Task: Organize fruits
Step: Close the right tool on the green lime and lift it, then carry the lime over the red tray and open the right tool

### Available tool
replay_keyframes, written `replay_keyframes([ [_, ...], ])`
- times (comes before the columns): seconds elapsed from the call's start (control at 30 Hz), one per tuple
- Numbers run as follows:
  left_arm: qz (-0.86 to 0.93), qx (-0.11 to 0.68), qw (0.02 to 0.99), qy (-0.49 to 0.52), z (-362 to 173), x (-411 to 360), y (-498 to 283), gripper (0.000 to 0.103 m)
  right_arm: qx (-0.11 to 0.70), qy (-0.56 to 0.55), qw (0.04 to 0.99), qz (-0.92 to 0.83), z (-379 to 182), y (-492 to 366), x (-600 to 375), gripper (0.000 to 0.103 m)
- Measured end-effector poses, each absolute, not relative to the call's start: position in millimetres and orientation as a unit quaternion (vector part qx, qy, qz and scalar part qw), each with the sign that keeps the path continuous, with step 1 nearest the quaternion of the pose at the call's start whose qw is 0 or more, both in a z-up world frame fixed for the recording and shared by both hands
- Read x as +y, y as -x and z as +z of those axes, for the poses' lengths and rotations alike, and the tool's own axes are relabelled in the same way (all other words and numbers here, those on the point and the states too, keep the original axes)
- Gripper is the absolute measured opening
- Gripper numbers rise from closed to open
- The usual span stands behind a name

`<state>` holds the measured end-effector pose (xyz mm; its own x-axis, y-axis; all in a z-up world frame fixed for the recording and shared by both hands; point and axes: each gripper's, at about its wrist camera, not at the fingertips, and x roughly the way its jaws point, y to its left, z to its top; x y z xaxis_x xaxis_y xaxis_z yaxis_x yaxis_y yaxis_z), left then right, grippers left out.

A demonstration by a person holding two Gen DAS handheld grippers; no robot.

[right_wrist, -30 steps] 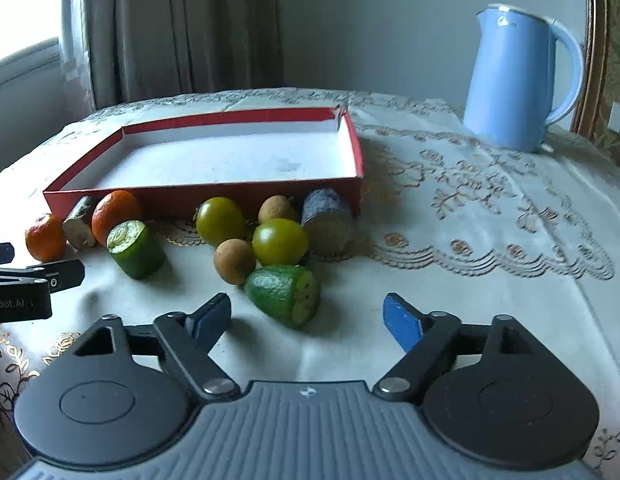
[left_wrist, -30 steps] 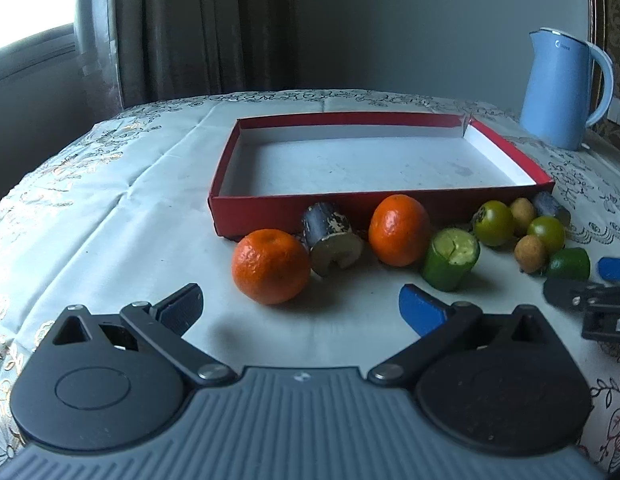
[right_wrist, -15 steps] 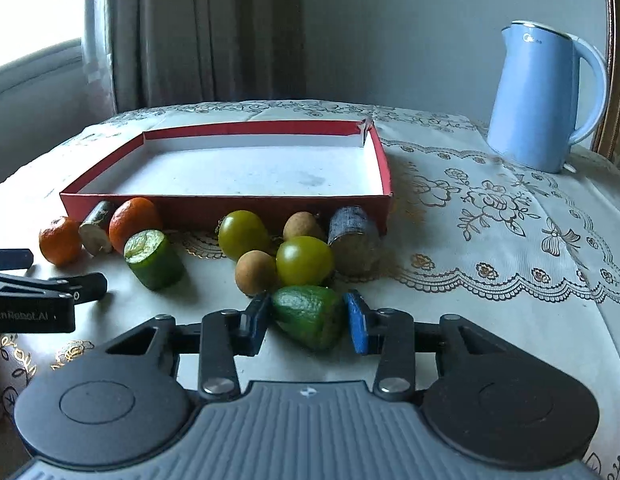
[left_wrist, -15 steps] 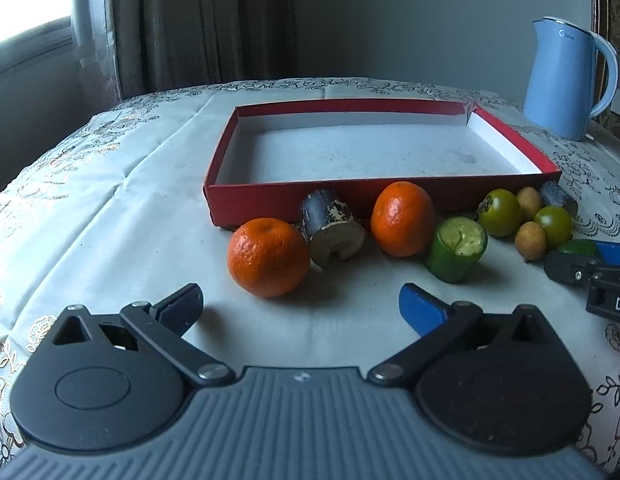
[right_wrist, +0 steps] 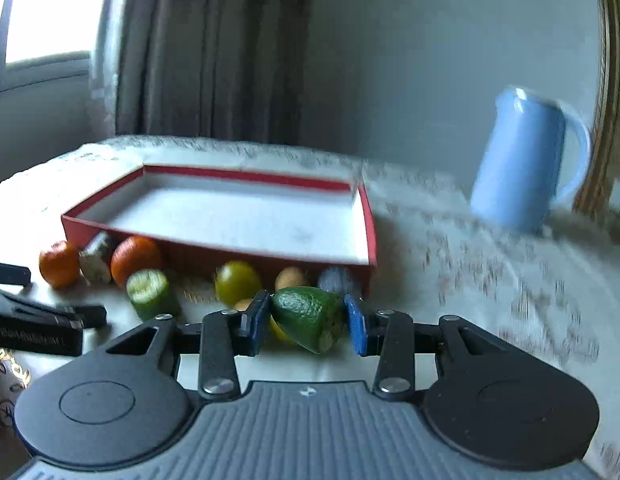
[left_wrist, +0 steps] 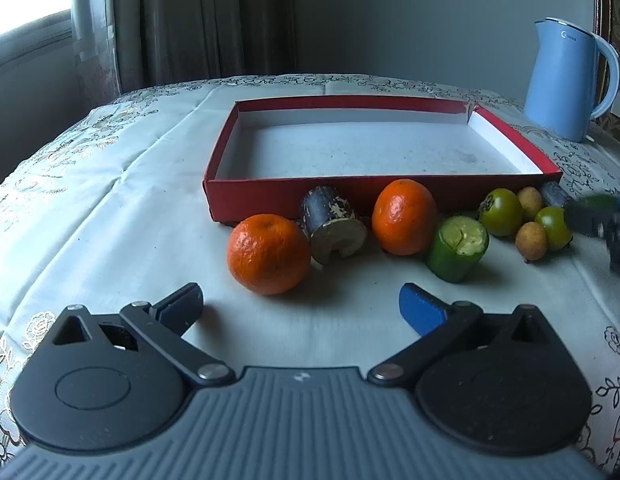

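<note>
My right gripper (right_wrist: 308, 326) is shut on a dark green cut fruit (right_wrist: 310, 316), held clear of the cloth in front of the red box (right_wrist: 218, 258); in the left wrist view the same gripper (left_wrist: 605, 220) is a blur at the right edge. My left gripper (left_wrist: 302, 308) stands open with nothing in it, just short of an orange (left_wrist: 268, 254). A dark cane piece (left_wrist: 329, 230), a second orange (left_wrist: 403, 216), a cut green piece (left_wrist: 457, 248) and several small green and tan fruits (left_wrist: 527, 220) lie along the red box (left_wrist: 310, 194), whose white floor is bare.
A light blue kettle (left_wrist: 565, 80) stands at the back right of the table, also seen as the kettle (right_wrist: 525, 160) in the right wrist view. Embroidered white cloth (left_wrist: 110, 184) covers the table. Curtains and a window are behind on the left.
The right gripper closed on the dark green fruit and lifted it, tilting upward. The left gripper stayed put and open.
</note>
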<state>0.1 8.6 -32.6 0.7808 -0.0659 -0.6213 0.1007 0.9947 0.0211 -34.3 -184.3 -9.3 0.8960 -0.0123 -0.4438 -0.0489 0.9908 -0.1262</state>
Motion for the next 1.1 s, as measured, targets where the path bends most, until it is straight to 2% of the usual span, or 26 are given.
replay_keyframes([
  [0.3, -0.044, 0.329, 0.943, -0.026, -33, 9, 0, 0.103, 0.188, 0.116, 0.975, 0.014, 8, -23, -163, 0.040],
  [0.6, -0.046, 0.331, 0.942, -0.020, -34, 8, -1, 0.103, 0.267, 0.072, 0.961, 0.009, -5, -102, -167, 0.040],
  [0.93, -0.046, 0.331, 0.942, -0.021, -34, 9, -1, 0.103, 0.312, 0.072, 0.947, 0.015, -23, -124, -167, 0.040],
  [1.0, -0.046, 0.331, 0.942, -0.021, -33, 9, -1, 0.103, 0.311, 0.072, 0.947, 0.020, -23, -124, -167, 0.043],
  [1.07, -0.046, 0.331, 0.942, -0.021, -34, 9, -1, 0.103, 0.306, 0.070, 0.949, 0.021, -20, -122, -167, 0.063],
  [1.1, -0.046, 0.331, 0.942, -0.021, -34, 9, -1, 0.103, 0.300, 0.067, 0.951, 0.024, -18, -120, -169, 0.069],
])
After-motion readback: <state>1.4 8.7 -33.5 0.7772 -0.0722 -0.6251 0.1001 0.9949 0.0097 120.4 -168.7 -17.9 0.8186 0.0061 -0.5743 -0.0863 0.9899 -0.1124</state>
